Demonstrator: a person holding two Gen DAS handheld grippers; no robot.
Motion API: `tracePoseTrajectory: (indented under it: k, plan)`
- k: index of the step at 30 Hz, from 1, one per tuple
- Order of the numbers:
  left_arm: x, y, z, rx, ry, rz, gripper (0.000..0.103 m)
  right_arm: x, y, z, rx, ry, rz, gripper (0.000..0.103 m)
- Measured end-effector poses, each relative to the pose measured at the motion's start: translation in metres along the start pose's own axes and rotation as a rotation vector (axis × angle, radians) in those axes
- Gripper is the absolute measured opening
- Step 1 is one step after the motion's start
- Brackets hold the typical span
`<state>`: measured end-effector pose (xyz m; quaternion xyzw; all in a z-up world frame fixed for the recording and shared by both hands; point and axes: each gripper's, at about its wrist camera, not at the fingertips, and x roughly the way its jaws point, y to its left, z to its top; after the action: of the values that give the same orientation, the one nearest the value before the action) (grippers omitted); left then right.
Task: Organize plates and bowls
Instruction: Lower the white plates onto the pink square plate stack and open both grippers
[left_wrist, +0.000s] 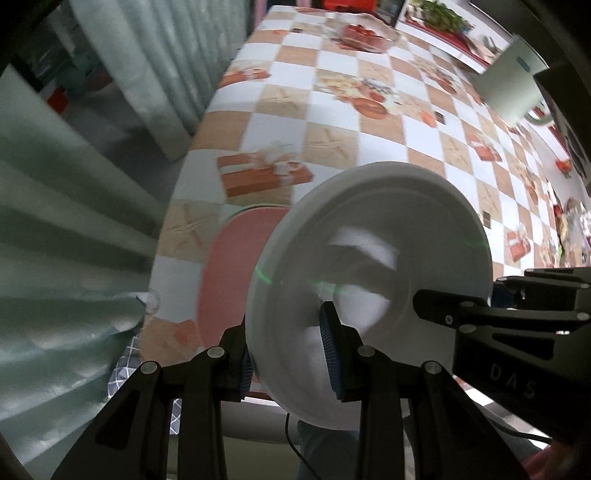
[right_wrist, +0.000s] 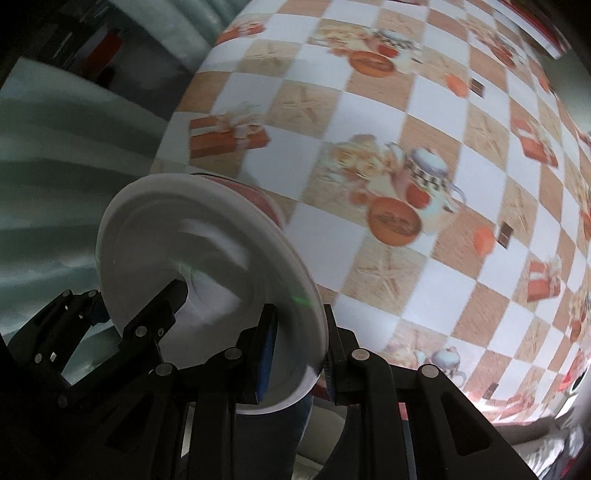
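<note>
A white plate (left_wrist: 369, 266) is held tilted above the table's near edge, and it also shows in the right wrist view (right_wrist: 207, 251). My left gripper (left_wrist: 291, 354) is shut on its rim. My right gripper (right_wrist: 299, 354) is shut on the opposite rim, and its fingers (left_wrist: 461, 310) show at the right of the left wrist view. The left gripper's fingers (right_wrist: 147, 325) show at the left of the right wrist view. A pink plate (left_wrist: 229, 269) lies on the table under the white one; only its edge (right_wrist: 258, 199) shows in the right wrist view.
The table wears a checkered cloth (left_wrist: 332, 122) with gift and teapot prints. A clear bowl with red contents (left_wrist: 365, 35) stands at the far end. A white cup (left_wrist: 513, 81) stands at the far right. Pale green curtains (left_wrist: 74, 229) hang left of the table.
</note>
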<state>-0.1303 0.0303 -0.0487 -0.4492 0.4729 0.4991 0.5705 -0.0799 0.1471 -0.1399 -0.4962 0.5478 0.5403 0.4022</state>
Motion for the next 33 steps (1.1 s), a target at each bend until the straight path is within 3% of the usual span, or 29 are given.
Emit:
tracePoseTrajectory:
  k: [12,28,30,32,33]
  plan:
    - [0.006,0.04,-0.004,-0.09,0.025,0.034,0.035,0.026,0.04,0.016,-0.074,0.04,0.015,0.024]
    - [0.017,0.046,-0.003,-0.077,0.035,0.049,0.035,0.04,0.035,0.017,-0.072,0.068,0.017,0.024]
    - [0.017,0.045,-0.003,-0.072,0.033,0.047,0.04,0.04,0.034,0.017,-0.068,0.067,0.011,0.024]
    - [0.016,0.044,-0.003,-0.075,0.029,0.047,0.059,0.04,0.03,0.017,-0.06,0.066,0.011,0.026]
    - [0.015,0.045,-0.003,-0.077,0.017,0.062,0.062,0.039,0.029,0.017,-0.056,0.061,0.005,0.027]
